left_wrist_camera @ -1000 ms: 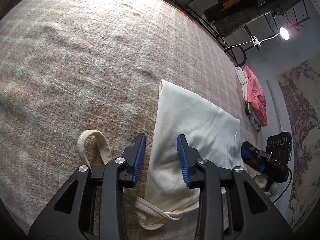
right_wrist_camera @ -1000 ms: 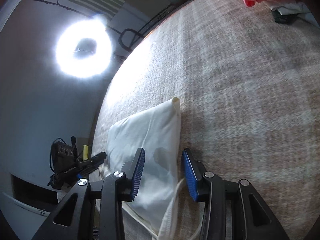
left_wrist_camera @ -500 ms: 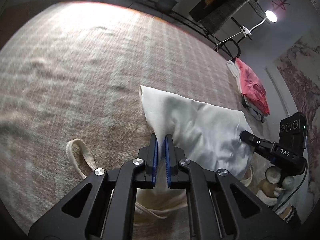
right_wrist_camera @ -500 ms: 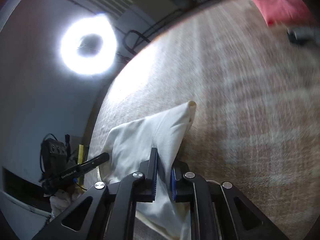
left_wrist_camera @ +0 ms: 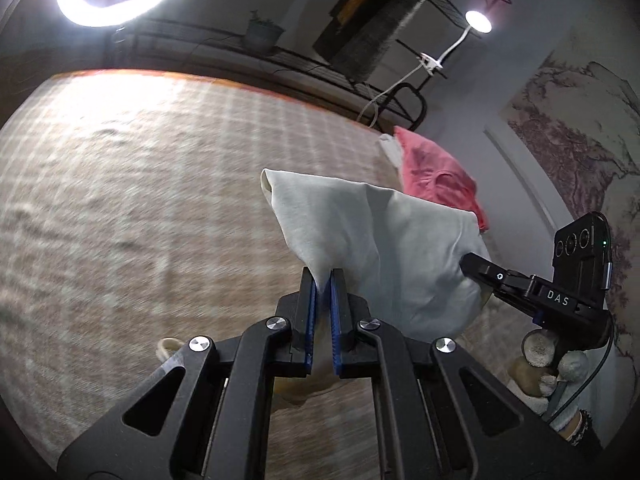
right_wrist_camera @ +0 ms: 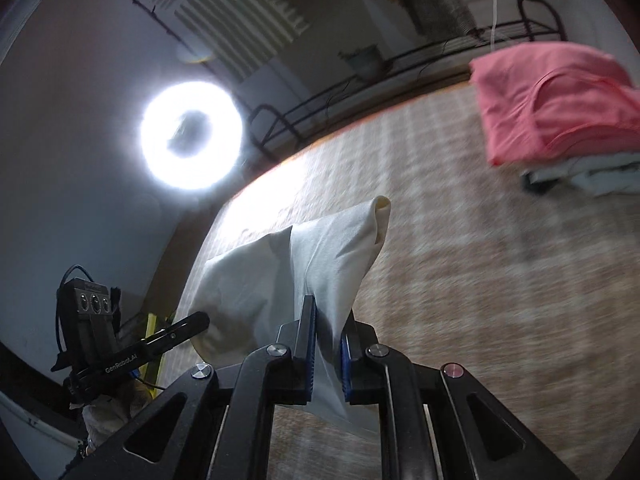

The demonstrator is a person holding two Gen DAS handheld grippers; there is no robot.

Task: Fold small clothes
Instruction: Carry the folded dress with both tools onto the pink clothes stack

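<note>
A small white garment [left_wrist_camera: 380, 240] hangs lifted above the plaid blanket [left_wrist_camera: 140, 200], stretched between both grippers. My left gripper [left_wrist_camera: 323, 276] is shut on its near edge. My right gripper [right_wrist_camera: 326, 320] is shut on the opposite edge of the same white garment [right_wrist_camera: 320, 252]. In the left wrist view the right gripper [left_wrist_camera: 520, 284] shows at the garment's right side. In the right wrist view the left gripper [right_wrist_camera: 168, 336] shows at its left side. A cream strap [left_wrist_camera: 168, 348] trails on the blanket below.
A folded pink garment [right_wrist_camera: 552, 100] lies on a pile of pale clothes [right_wrist_camera: 592, 172] at the blanket's far corner, and shows in the left wrist view [left_wrist_camera: 436, 176]. A ring light [right_wrist_camera: 191, 136] and a metal rack [left_wrist_camera: 320, 68] stand beyond the blanket's far edge.
Both grippers closed on the white garment's edges and then lifted it off the blanket. Both views have tilted up toward the room.
</note>
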